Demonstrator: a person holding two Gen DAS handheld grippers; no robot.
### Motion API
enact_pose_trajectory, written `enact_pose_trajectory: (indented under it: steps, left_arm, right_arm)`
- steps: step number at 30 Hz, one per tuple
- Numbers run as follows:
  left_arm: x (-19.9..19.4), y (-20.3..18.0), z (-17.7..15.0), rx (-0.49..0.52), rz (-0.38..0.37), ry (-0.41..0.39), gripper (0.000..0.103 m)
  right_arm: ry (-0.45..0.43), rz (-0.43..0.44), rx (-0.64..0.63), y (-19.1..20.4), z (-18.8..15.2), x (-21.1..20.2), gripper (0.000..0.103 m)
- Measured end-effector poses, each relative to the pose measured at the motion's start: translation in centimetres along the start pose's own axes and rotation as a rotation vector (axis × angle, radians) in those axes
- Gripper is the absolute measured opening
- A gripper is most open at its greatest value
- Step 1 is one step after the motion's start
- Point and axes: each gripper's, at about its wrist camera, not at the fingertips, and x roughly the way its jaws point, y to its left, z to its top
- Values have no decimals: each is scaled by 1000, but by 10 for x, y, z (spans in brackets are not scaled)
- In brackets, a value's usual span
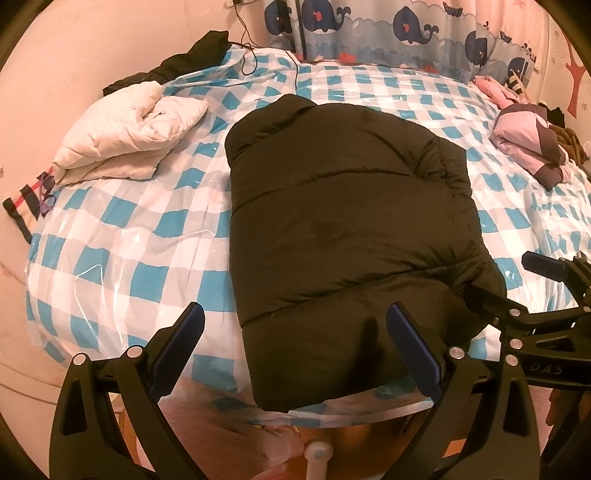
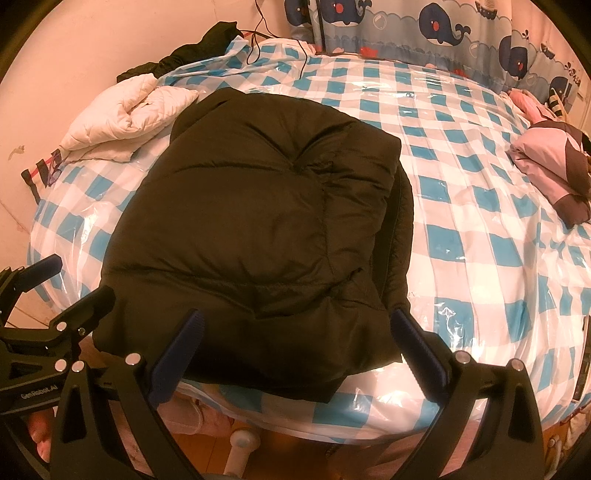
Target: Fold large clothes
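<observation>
Both grippers are seen at the near edge of the bed (image 1: 110, 280), jaws spread apart and empty: left gripper (image 1: 295, 343) over the near-left hem of the black puffer jacket (image 1: 343, 221), right gripper (image 2: 295, 343) over its near-right hem. No fabric is clamped by either. The jacket is lying mid-bed, already folded narrow with sleeves tucked in, collar at the far end; a bottom-to-top fold is judged to be next. Risks: slick padded fabric could slip out if only the top layer is pinched, and the tucked sleeves could spill open when the hem is lifted; the glossy plastic sheet (image 2: 480, 258) over the checked cover could be caught along with the hem. The hem overhangs the bed edge slightly, so the jacket could slide off if dragged. Around: folded white jacket (image 1: 125, 140) at far left, close to the collar end, could be bumped; pink and grey clothes (image 2: 554, 170) well apart at right; dark clothing (image 1: 184, 59) and a cable (image 1: 251, 55) at the far edge; whale curtain (image 2: 443, 26) behind.
</observation>
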Motion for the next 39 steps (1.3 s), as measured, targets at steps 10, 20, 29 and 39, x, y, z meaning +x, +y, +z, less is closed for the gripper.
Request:
enact_pose_trajectory:
  steps: [10,20,29,39]
  left_arm:
    - [1,-2,-1,3,3,2,95]
    - [2,-3,-2,2,0,4,95]
    - [2,-2,-2,4,-1,4,95]
    - [2,-3,-4,-10,-19,6,95]
  right_arm:
    - [1,-2,0,-1,0,1,97]
    - [1,-2,-1,0,0,1,97]
    - [2,-5,-1,1,0,1,97]
    - [2,-5,-1,4,2,1,97]
